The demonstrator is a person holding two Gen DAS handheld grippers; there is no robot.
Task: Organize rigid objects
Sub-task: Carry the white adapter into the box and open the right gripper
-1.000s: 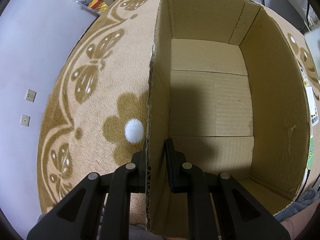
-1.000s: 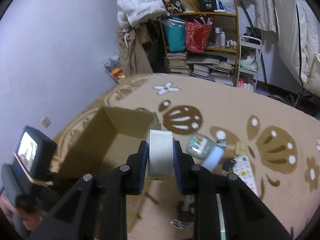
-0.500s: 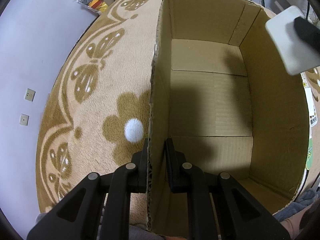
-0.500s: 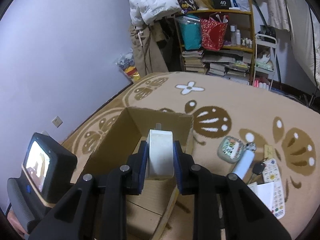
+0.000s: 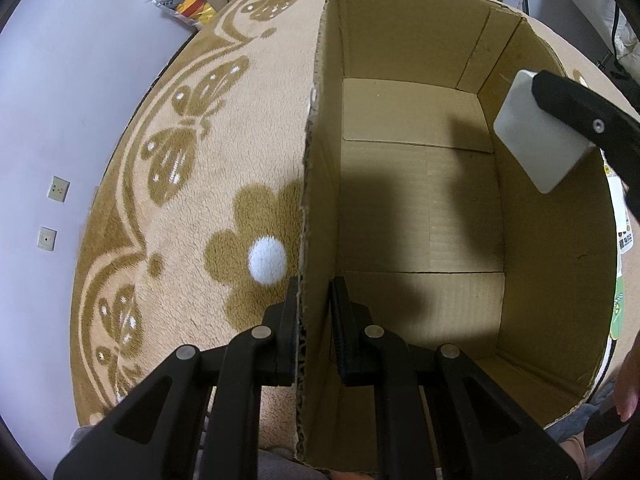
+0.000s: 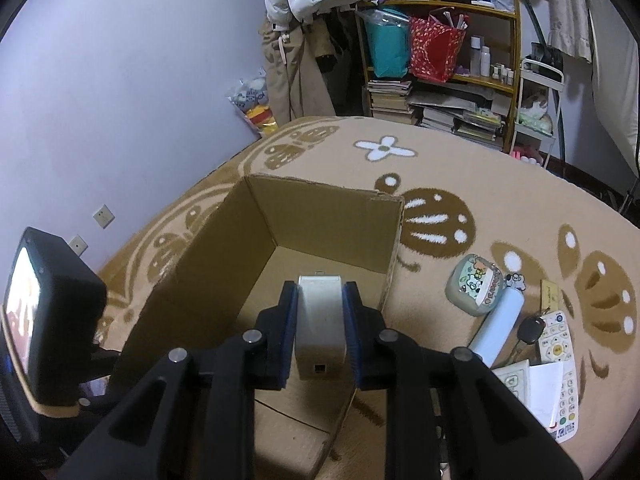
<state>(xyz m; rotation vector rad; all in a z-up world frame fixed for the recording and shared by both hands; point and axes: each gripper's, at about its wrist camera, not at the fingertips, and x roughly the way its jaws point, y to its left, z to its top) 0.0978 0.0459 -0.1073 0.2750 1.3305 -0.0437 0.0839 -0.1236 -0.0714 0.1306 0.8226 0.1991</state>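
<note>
An open cardboard box (image 5: 420,208) (image 6: 320,220) with a bare floor stands on the patterned rug (image 5: 224,128). My left gripper (image 5: 316,300) straddles the box's left wall. Its outer finger lies against the outside face, and a gap shows between the inner finger and the wall. My right gripper (image 6: 320,292) is shut on a white rectangular block (image 6: 320,320) and holds it over the box, near the right wall. The left wrist view shows the same white block (image 5: 536,136) hanging inside the box's upper right, with one black finger (image 5: 580,116) on it.
On the rug right of the box lie a cartoon-printed tin (image 6: 476,288), a pale blue cylinder (image 6: 496,328), a car key (image 6: 530,330), a remote control (image 6: 558,356) and papers (image 6: 532,384). A cluttered shelf (image 6: 448,60) stands at the back. A lilac wall (image 6: 120,80) runs along the left.
My right gripper has carried the white block from beside the box to over its inside, and lower. The left gripper and the box have stayed put.
</note>
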